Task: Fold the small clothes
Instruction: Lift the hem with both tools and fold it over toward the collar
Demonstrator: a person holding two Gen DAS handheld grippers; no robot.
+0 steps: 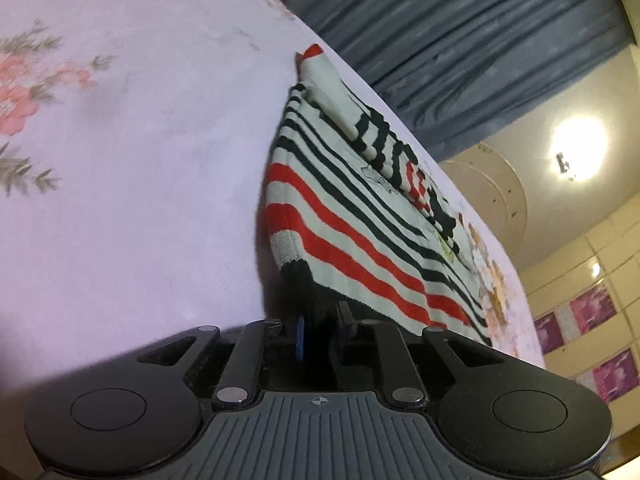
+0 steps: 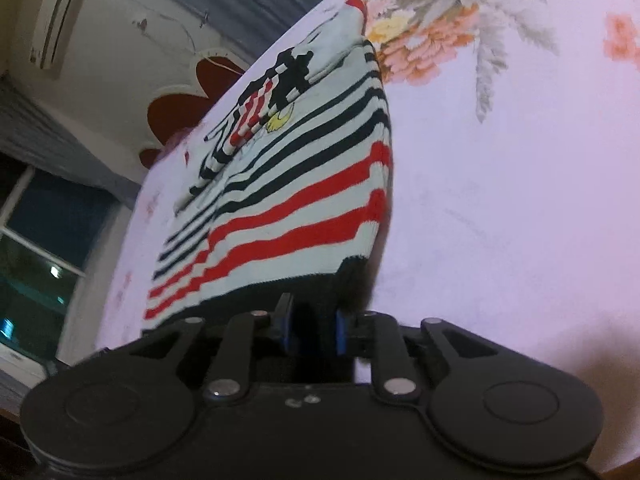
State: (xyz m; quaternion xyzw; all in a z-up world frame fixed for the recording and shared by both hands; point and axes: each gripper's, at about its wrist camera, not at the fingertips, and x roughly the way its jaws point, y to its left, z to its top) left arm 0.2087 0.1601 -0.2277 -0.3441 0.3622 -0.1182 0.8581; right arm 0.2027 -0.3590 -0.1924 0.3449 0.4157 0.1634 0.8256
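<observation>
A small knit sweater with black and red stripes on white lies flat on a pale floral sheet, a sleeve folded across its top. Its black hem faces me. My left gripper is shut on the hem at the sweater's left corner, the dark rib pinched between the narrow jaws. In the right wrist view the same sweater spreads on the sheet. My right gripper is shut on the hem near the right corner, with dark rib between its blue pads.
The sheet's far edge runs just behind the sweater. Beyond it hang grey curtains, with a bright lamp and tiled wall to the right. The right wrist view shows a dark window and a wall air conditioner.
</observation>
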